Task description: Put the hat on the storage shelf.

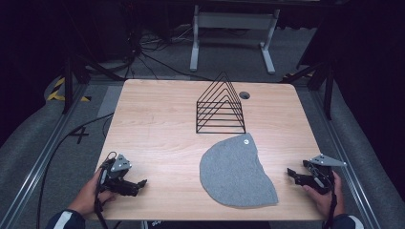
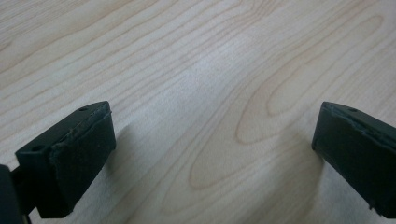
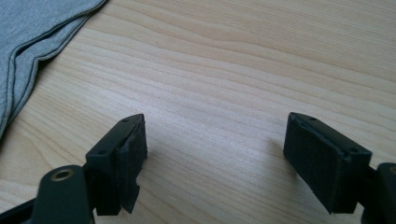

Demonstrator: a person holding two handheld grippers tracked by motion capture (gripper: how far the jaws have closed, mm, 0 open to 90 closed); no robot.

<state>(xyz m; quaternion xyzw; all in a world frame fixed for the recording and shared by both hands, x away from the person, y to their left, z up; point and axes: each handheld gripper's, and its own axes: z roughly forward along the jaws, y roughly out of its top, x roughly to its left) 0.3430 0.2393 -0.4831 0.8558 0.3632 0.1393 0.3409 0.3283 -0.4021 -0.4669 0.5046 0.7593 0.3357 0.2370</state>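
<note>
I see a grey cloth (image 1: 236, 172) lying flat on the tabletop (image 1: 157, 124), just before an empty black wire rack (image 1: 220, 106). My left claw (image 1: 141, 183) and right claw (image 1: 290, 172) both gape apart, gripping nothing.

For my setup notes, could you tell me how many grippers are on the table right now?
2. The left gripper is near the table's front left corner; the right gripper is near its front right edge, beside the grey cloth. Both are open.

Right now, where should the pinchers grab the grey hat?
Probably the grey hat's thin right edge, where the right gripper is nearest, coming in from the right. The hat lies flat on the table, so its middle gives the open jaws nothing to pinch.
</note>
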